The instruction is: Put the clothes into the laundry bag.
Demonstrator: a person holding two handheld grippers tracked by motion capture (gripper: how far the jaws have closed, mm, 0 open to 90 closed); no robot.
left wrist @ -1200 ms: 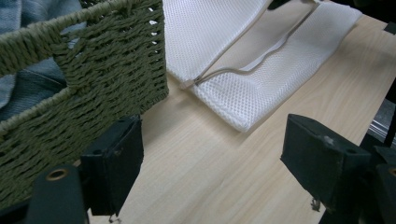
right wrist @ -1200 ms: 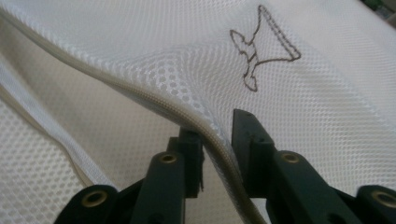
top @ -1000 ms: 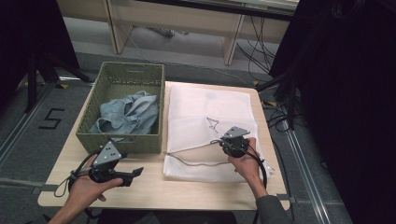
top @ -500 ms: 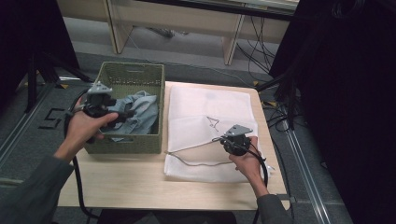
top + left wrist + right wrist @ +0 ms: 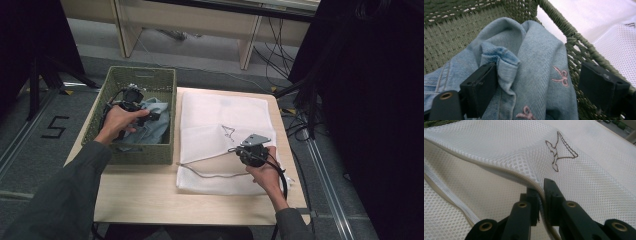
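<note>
The denim garment (image 5: 534,75) lies bunched in the green woven basket (image 5: 150,80) on the left of the worktop (image 5: 150,195), directly under and ahead of the left hand-held gripper (image 5: 537,85), whose jaws are spread wide with a raised fold of the cloth running up between them, one jaw touching it. The right hand-held gripper (image 5: 541,195) is well apart from the basket, pinching the zipped edge of the white mesh bag (image 5: 225,120) and lifting it so the mouth faces left toward the basket. So the left hand is the nearer one for the garment. How much denim lies below the fold, and the bag's inside, cannot be made out.
</note>
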